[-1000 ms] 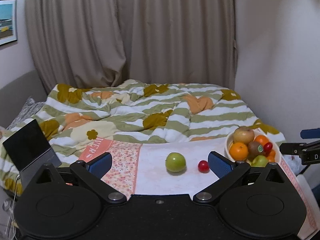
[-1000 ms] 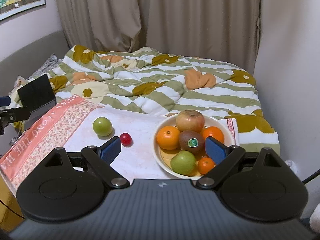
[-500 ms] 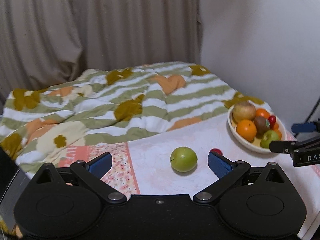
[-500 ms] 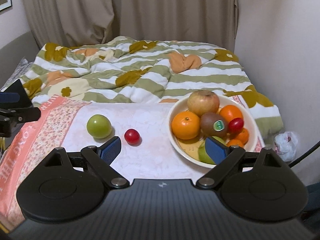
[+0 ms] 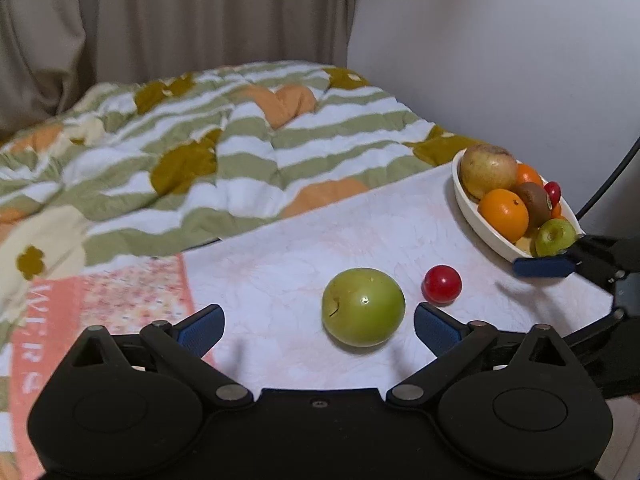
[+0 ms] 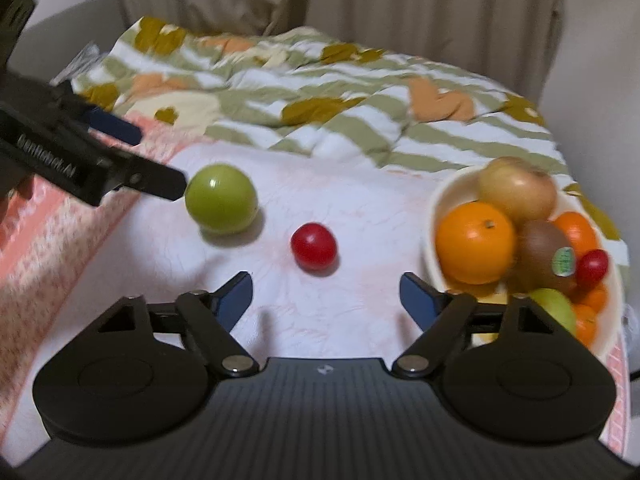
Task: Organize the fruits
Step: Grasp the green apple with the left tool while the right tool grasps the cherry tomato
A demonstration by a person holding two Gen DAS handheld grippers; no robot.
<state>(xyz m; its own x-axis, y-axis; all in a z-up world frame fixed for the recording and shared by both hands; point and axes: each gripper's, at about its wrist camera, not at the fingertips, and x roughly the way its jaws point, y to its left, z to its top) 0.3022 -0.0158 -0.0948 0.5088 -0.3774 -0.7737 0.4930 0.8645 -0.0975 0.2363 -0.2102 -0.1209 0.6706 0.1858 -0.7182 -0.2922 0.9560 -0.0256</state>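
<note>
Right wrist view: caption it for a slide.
Open right gripper faces a small red fruit between a green apple and a white fruit bowl.

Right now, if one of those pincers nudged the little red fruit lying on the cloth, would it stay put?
Probably not. The small red fruit looks round and glossy, so it would likely roll across the cloth. Its shiny skin may slip between the right tool's flat fingers. It sits alone beside the green apple, so nothing blocks it.

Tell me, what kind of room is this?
Probably a bedroom. A rumpled striped quilt lies behind the cloth-covered surface, and long beige curtains hang at the back. A bowl of fruit sits on the cloth.
</note>
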